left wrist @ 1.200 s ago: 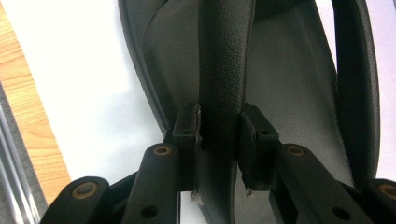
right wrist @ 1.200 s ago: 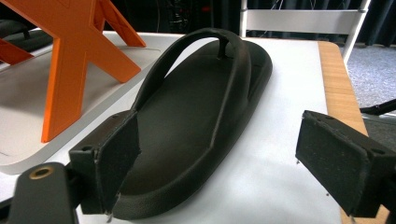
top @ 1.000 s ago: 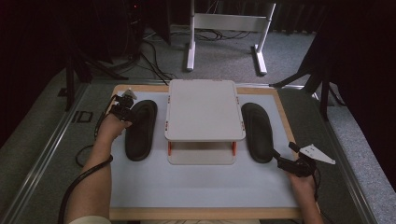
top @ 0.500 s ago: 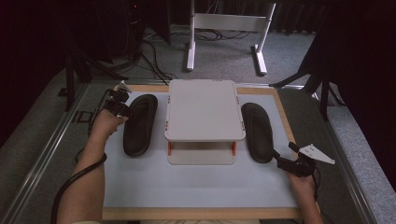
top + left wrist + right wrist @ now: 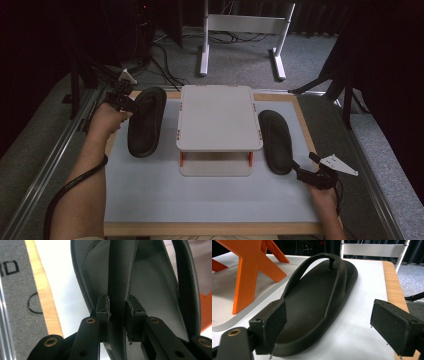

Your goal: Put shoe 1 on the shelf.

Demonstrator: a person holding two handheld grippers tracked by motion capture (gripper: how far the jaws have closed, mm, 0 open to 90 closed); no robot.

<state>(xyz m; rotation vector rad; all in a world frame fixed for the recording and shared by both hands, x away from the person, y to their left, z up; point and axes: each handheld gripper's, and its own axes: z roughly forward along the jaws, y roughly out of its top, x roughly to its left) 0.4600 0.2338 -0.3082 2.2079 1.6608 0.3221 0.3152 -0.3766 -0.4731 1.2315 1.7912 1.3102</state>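
Left hand-held gripper (image 5: 117, 312), now shifted to the counter's (image 5: 200, 200) far left corner: clamped on left sandal's (image 5: 146, 122) strap (image 5: 121, 277). Right hand-held gripper (image 5: 337, 325): jaws apart at right sandal's (image 5: 317, 302) heel, beside white stand (image 5: 218, 117). A lift likely follows.

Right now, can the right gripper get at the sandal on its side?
Probably yes: the right gripper sits open at the heel of the right sandal, with nothing between them.
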